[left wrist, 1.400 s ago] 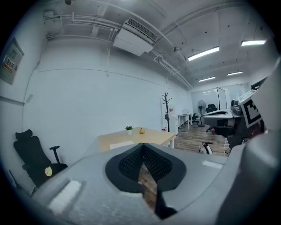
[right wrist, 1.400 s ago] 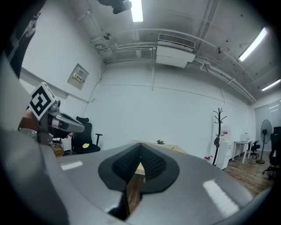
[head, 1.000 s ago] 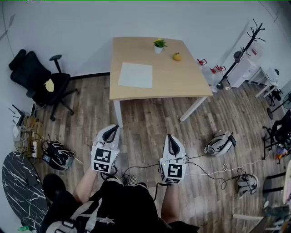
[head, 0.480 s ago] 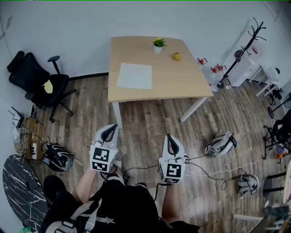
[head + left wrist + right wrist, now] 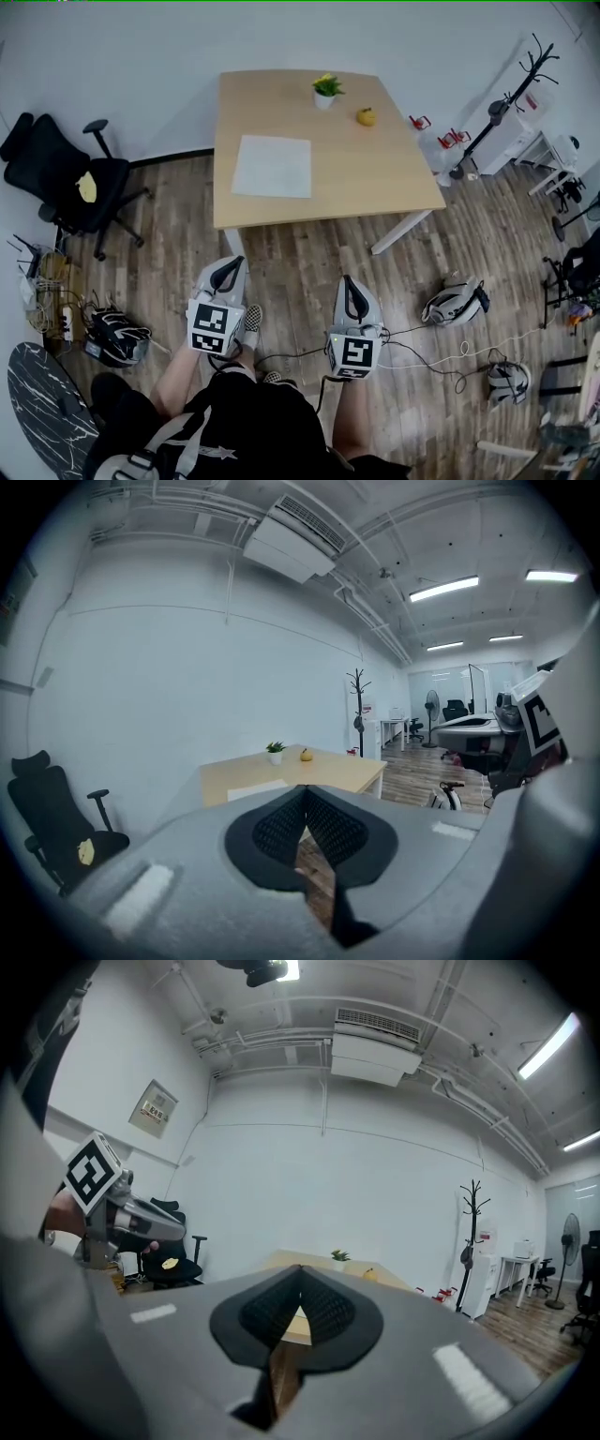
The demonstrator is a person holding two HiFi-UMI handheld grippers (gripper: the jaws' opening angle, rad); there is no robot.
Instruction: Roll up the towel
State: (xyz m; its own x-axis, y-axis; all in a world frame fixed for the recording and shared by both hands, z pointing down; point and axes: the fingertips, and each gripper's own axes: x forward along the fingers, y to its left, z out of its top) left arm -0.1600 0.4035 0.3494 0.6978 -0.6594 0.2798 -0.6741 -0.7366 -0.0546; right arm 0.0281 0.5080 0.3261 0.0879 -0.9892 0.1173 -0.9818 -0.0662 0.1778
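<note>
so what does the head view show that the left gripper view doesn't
Only the head view: loose cables on the floor, a dark marbled round top, and the person's own body in black clothing.

Only the left gripper view: the ceiling, with an air unit and strip lights, and a standing fan in the far room.

Both: the wooden table with the towel lying flat and unrolled, a potted plant and a yellow fruit, plus the black chair and the coat rack.
</note>
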